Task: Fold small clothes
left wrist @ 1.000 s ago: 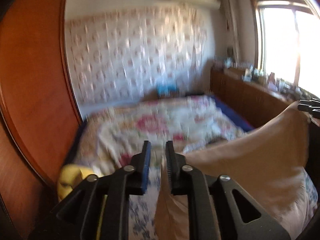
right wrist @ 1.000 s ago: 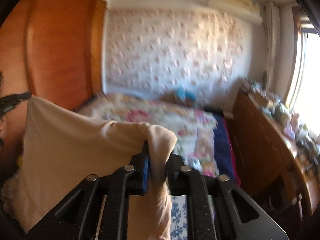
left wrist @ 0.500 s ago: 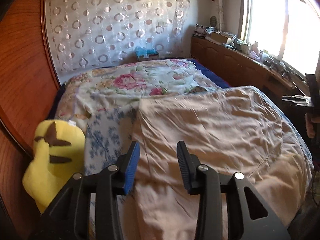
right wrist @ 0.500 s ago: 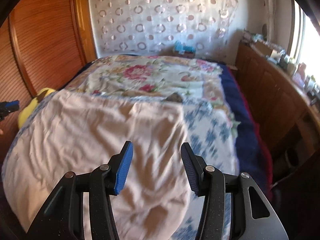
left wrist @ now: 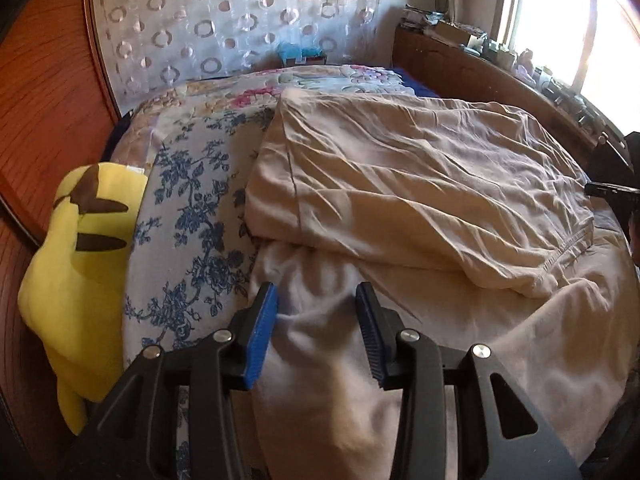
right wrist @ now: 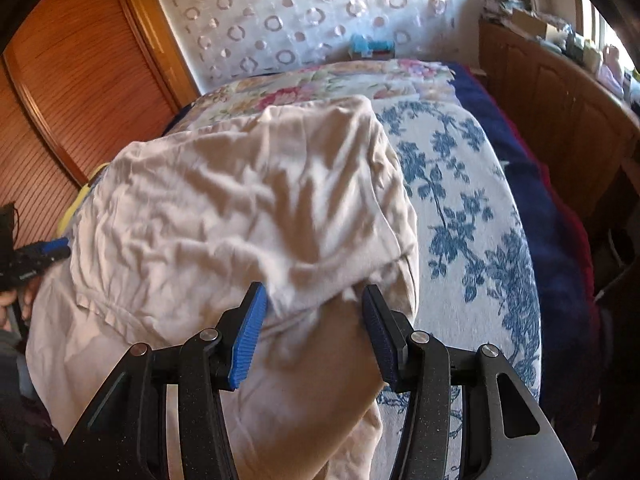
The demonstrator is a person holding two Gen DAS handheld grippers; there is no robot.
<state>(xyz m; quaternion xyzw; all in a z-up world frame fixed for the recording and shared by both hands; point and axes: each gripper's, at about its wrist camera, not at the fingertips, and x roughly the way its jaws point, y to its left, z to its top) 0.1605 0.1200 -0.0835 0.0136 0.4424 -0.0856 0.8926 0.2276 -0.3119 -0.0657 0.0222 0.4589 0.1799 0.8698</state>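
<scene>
A beige garment (left wrist: 400, 184) lies on the bed, its upper layer folded over the lower one, with a stitched hem (left wrist: 568, 244) at the right. My left gripper (left wrist: 317, 300) hangs open just over the garment's near left part; cloth shows between the pads, which do not press it. In the right wrist view the same garment (right wrist: 240, 200) is spread out, and my right gripper (right wrist: 314, 296) stands open above its near right corner, gripping nothing. Each gripper shows at the edge of the other's view: the right one (left wrist: 612, 190), the left one (right wrist: 40, 254).
A blue floral sheet (right wrist: 460, 208) covers the bed under the garment. A yellow plush toy (left wrist: 80, 264) sits at the bed's left edge by a wooden wardrobe (left wrist: 40, 80). A wooden cabinet (right wrist: 560, 100) with clutter runs along the right, and a navy blanket (right wrist: 552, 232) lies beside it.
Both grippers held the garment's edge up in the air, then opened and let it go. They have sunk toward the bed, and the garment now lies folded over on it.
</scene>
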